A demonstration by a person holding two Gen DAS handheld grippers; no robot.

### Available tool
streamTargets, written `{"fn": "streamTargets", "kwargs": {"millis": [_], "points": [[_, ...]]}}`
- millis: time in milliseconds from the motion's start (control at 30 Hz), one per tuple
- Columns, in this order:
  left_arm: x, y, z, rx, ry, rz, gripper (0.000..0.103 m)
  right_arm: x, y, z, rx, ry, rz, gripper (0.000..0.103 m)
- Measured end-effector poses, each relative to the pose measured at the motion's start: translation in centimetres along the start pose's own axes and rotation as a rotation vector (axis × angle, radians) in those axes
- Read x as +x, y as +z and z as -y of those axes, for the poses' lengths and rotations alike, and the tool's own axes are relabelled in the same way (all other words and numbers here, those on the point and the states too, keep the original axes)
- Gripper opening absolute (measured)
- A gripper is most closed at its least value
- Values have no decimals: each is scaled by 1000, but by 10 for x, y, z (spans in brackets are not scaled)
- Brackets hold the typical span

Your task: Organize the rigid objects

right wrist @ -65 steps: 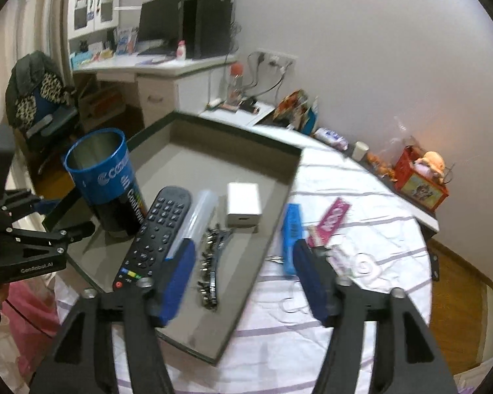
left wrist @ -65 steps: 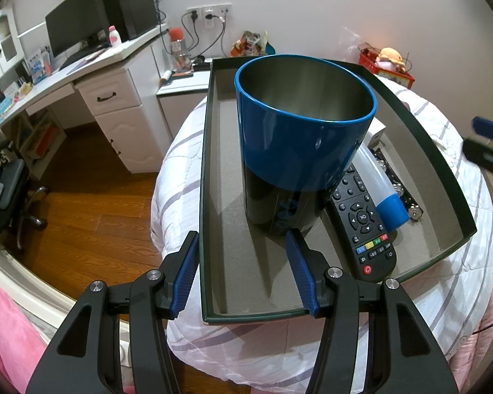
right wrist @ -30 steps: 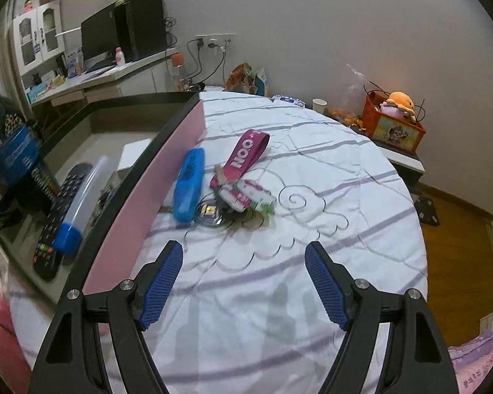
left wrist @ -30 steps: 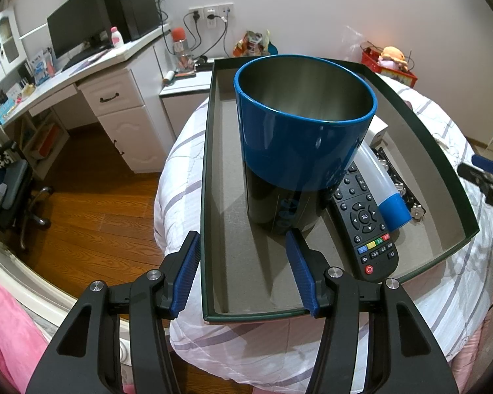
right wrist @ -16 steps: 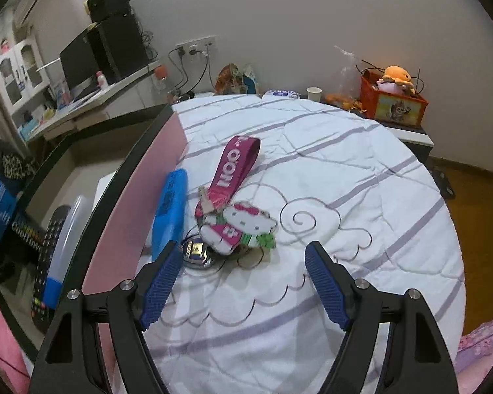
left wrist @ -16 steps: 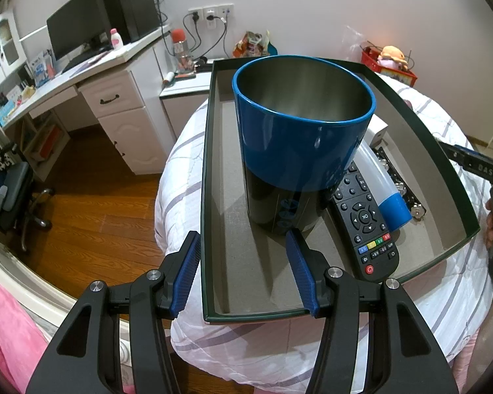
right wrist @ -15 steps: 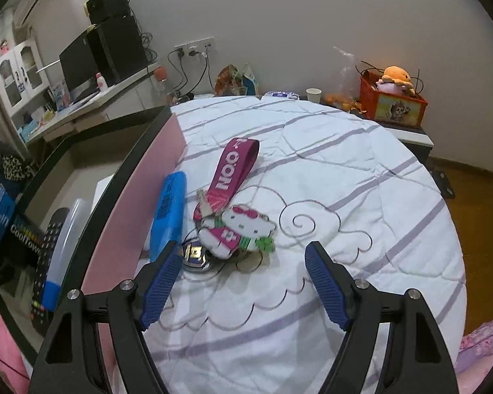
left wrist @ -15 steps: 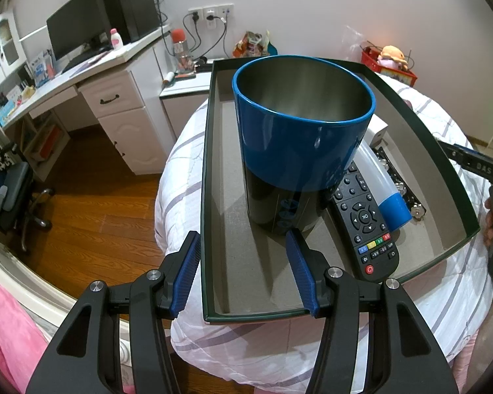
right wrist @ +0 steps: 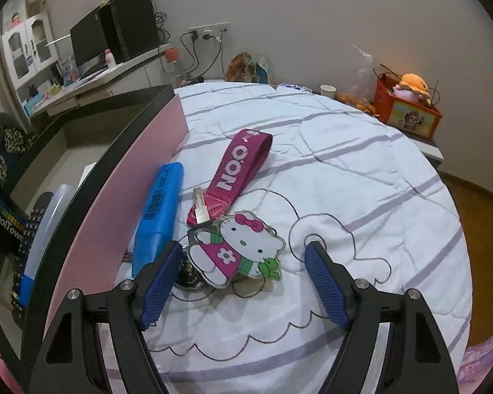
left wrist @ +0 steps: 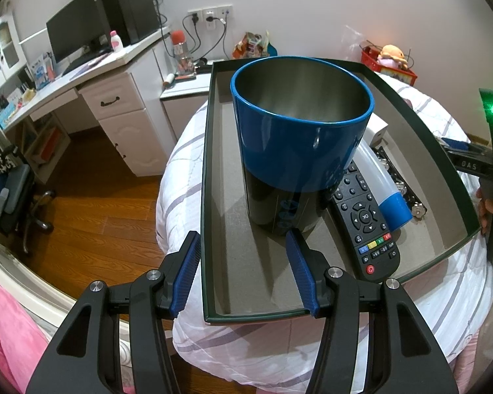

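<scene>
Keychain point(right wrist: 236, 246) on the bed beside the tray point(right wrist: 121, 170) now lies between the spread right gripper point(right wrist: 243, 262), which has closed in. A pickup looks next; the left gripper point(left wrist: 243, 272) waits spread, empty.

Far ahead of the gripper, to its left, a white desk point(left wrist: 115, 75) carries a dark monitor point(left wrist: 77, 34) and a black speaker point(left wrist: 129, 6). A wall socket point(left wrist: 210, 16) with plugged cables sits straight ahead. Far right, an orange box point(right wrist: 407, 111) holds a plush toy point(right wrist: 412, 85). Wooden floor point(left wrist: 92, 203) lies lower left.
</scene>
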State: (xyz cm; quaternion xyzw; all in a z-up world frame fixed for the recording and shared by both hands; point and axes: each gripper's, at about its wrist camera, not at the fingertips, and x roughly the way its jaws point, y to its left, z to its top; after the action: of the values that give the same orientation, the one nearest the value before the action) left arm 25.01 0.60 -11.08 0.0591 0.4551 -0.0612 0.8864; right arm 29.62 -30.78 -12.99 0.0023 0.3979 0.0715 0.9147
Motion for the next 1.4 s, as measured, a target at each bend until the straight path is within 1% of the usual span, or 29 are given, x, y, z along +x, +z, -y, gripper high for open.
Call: {"fn": "streamTargets", "kwargs": {"millis": [167, 233, 300, 333, 367, 433, 533, 667, 800, 867, 1100, 1200, 1300, 1400], "points": [[-1, 2, -2, 1, 4, 1, 54, 5, 4, -1, -11, 32, -16, 78], [-2, 2, -3, 0, 5, 1, 54, 4, 3, -1, -13, 33, -15, 76], [-2, 3, -5, -1, 4, 1, 54, -1, 2, -1, -16, 34, 4, 44], [-2, 3, -4, 0, 5, 1, 54, -2, 2, -2, -18, 51, 8, 38], [-2, 2, -3, 0, 5, 1, 54, -3, 1, -3, -21, 65, 7, 34], [-2, 3, -4, 1, 7, 1, 54, -4, -1, -4, -23, 62, 7, 31], [-2, 3, -4, 1, 4, 1, 54, -6, -2, -3, -6, 69, 15, 31], [-2, 2, -4, 0, 3, 1, 54, -7, -4, 6, 54, 119, 13, 31], [-1, 4, -7, -1, 2, 2, 55, -12, -7, 15, 123, 166, 42, 27], [0, 2, -2, 2, 3, 2, 55, -10, -9, 17, 146, 177, 36, 27], [1, 4, -3, 2, 2, 1, 55, -17, -12, 20, 197, 184, 81, 27], [1, 3, -2, 3, 2, 1, 56, -21, -13, 23, 219, 212, 89, 27], [2, 3, -2, 4, 5, 1, 56, -26, -12, 25, 248, 261, 104, 27], [2, 3, -2, 4, 5, 1, 56, -35, -9, 23, 230, 231, 125, 27]]}}
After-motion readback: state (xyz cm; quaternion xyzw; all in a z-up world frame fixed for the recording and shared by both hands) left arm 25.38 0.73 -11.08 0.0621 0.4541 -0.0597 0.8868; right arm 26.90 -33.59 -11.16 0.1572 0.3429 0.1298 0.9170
